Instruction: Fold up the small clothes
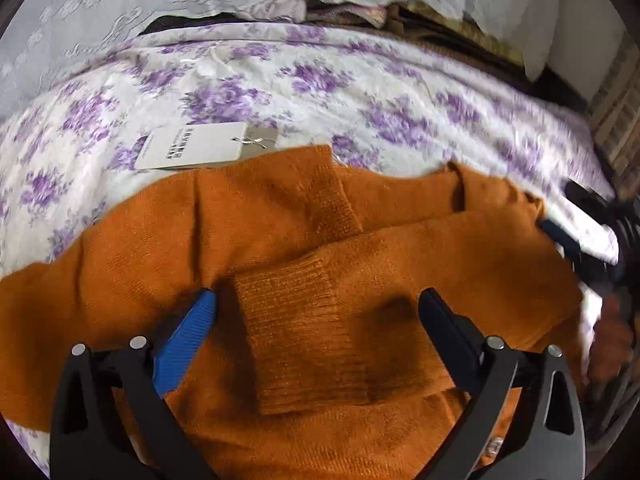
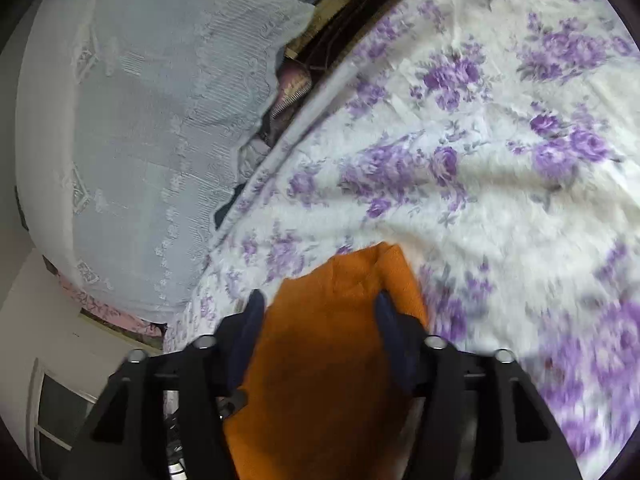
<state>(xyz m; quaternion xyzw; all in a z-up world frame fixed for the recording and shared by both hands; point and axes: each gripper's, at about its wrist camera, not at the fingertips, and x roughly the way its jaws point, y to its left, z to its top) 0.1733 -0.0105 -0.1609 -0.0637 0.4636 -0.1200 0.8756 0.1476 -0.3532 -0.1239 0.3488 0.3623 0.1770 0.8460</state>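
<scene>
Left gripper [image 1: 318, 300]: jaws spread wide, nothing between the fingertips. It hangs over the orange sweater [image 1: 280, 280], fingers to either side of a ribbed cuff [image 1: 300, 336] that lies across the body of the garment. Left finger pad [image 1: 188, 340] is blue; the other finger shows dark.

Right gripper [image 2: 320, 300]: fingers closed to a narrow gap with a thick fold of the orange sweater [image 2: 332, 340] pinched between them. Fabric fills the whole gap and sticks out past the fingertips.

View differences: the left wrist view shows the sweater spread on the bed, both sleeves folded inward over the chest, and a white paper hang tag [image 1: 192, 146] lying at the far edge of the knit. The right gripper [image 1: 560, 236] appears there only at the frame's right edge, blurred, at the sweater's side. The right wrist view shows only the gripped fold, no tag or sleeves.

Surface: white bedspread with purple flower print [image 2: 500, 200], wrinkled. Beyond the bed's far edge hangs a pale lace cloth [image 2: 152, 140], with dark and pinkish items [image 1: 288, 10] wedged under it. A white cabinet door [image 2: 52, 412] is visible low left in the right wrist view.
</scene>
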